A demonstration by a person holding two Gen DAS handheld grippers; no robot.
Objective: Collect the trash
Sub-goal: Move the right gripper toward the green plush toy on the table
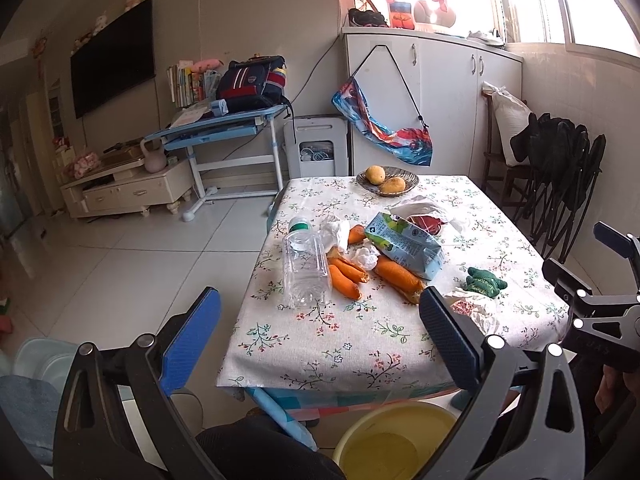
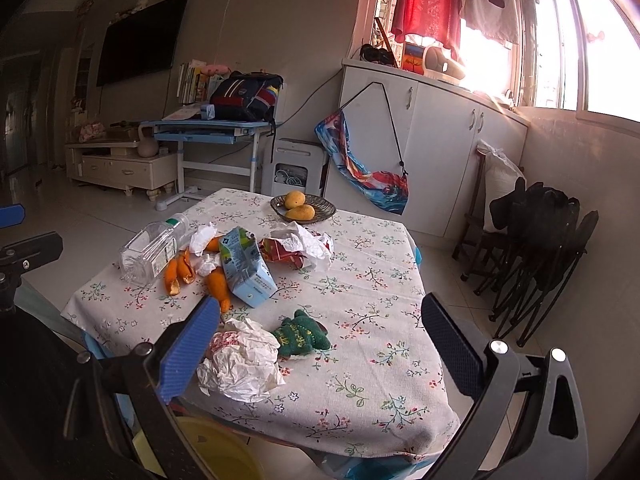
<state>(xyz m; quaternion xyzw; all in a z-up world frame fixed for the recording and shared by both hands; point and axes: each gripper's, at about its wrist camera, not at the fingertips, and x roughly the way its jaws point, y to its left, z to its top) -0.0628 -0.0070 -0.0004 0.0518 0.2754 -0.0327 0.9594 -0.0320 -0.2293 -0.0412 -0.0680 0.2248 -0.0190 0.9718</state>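
Trash lies on the floral-cloth table (image 1: 360, 344) (image 2: 360, 380): an empty clear bottle (image 1: 305, 268) (image 2: 154, 246), orange peels (image 1: 346, 276) (image 2: 178, 272), a crushed blue carton (image 1: 406, 242) (image 2: 246, 270), crumpled tissues (image 1: 366, 258) (image 2: 244, 364) and a red wrapper (image 1: 428, 222) (image 2: 280, 254). A yellow bin (image 1: 396, 440) (image 2: 216, 456) stands on the floor under the near edge. My left gripper (image 1: 320, 340) hangs open before the near edge, holding nothing. Open as well, my right gripper (image 2: 320, 340) hovers over the near part of the table, the big tissue wad by its left finger.
A green plush toy (image 1: 486, 280) (image 2: 302, 334) lies near the front tissues. A dish with two mangoes (image 1: 387, 179) (image 2: 303, 207) sits at the far edge. Folded black chairs (image 2: 540, 248) stand right of the table; a blue desk (image 1: 224, 132) and TV stand lie beyond open tiled floor.
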